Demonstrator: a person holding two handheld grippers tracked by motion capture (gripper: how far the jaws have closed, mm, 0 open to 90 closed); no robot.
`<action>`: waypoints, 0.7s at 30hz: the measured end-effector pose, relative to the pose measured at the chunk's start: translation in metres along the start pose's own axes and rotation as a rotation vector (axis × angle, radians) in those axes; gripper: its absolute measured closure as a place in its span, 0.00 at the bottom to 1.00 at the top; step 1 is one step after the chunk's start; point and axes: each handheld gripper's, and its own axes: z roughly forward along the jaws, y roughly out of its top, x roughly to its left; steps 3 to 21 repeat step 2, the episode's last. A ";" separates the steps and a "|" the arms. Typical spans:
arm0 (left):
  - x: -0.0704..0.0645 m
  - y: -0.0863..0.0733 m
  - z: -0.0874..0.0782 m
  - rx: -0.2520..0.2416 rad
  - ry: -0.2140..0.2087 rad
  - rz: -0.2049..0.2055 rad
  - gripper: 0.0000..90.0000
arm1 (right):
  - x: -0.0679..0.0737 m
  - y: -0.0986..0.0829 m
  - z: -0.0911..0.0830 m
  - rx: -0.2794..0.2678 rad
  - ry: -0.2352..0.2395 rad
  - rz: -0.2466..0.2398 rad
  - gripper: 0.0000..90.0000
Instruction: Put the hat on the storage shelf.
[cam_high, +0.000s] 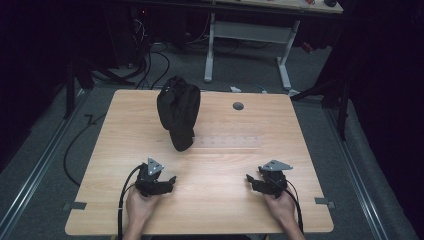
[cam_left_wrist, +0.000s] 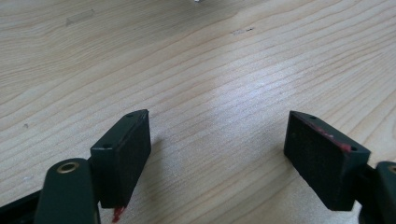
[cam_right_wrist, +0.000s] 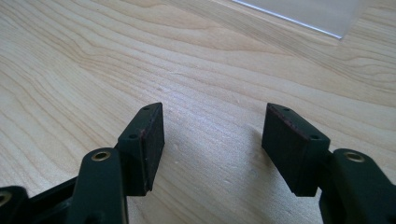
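Black soft fabric bag stands slumped at the far-centre of the light wooden table, long axis running roughly 12 to 6 o'clock. Left gripper sits nearer, bag at about its 12 o'clock; right gripper has it near 11. Both rest on the tabletop, jaws spread, nothing between them.
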 end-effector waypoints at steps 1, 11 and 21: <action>0.000 0.000 0.000 0.000 0.000 0.000 0.26 | 0.000 0.000 0.000 0.000 0.000 -0.002 0.44; 0.000 0.000 0.000 0.000 0.000 0.000 0.26 | 0.000 0.000 0.000 0.000 0.000 -0.001 0.44; 0.000 0.000 0.000 0.000 0.000 0.000 0.26 | 0.000 0.000 0.000 0.000 0.000 -0.001 0.44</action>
